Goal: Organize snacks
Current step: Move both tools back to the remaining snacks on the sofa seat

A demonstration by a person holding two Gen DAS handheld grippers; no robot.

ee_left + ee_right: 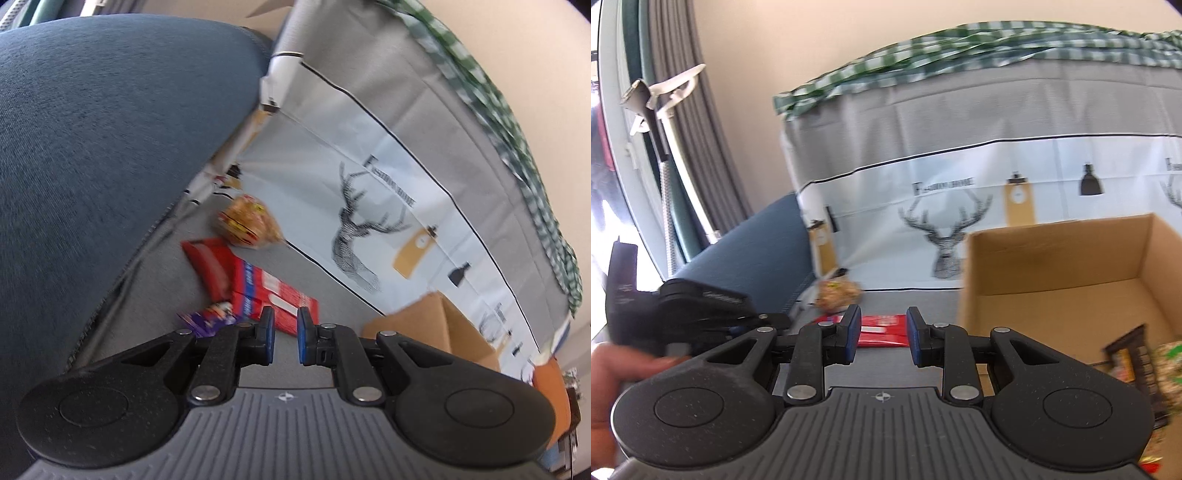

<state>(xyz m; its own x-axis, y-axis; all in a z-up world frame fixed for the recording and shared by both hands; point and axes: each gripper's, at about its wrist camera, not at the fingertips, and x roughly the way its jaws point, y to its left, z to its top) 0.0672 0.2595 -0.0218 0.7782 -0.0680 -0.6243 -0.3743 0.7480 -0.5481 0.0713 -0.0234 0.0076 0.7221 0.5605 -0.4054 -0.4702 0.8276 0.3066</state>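
Note:
Snacks lie on a grey seat: two red packs (pixel 255 284), a clear bag of orange-yellow snacks (pixel 247 221) and a small purple pack (pixel 208 319). My left gripper (pixel 286 334) hovers just short of the red packs, its blue pads a narrow gap apart with nothing between them. An open cardboard box (pixel 1052 258) stands to the right and holds a dark pack (pixel 1134 365) and a green-patterned bag (pixel 1171 369). My right gripper (pixel 881 338) is open and empty left of the box, pointing at the red packs (pixel 882 330) and the snack bag (pixel 836 293).
A blue cushion (pixel 92 147) rises left of the snacks. A deer-printed cloth (pixel 945 221) hangs behind them, with a green checked cloth (pixel 960 40) on top. A hand (pixel 609 373) holds the other gripper's black body (pixel 687 306) at the left. A grey curtain (pixel 690 129) hangs beyond.

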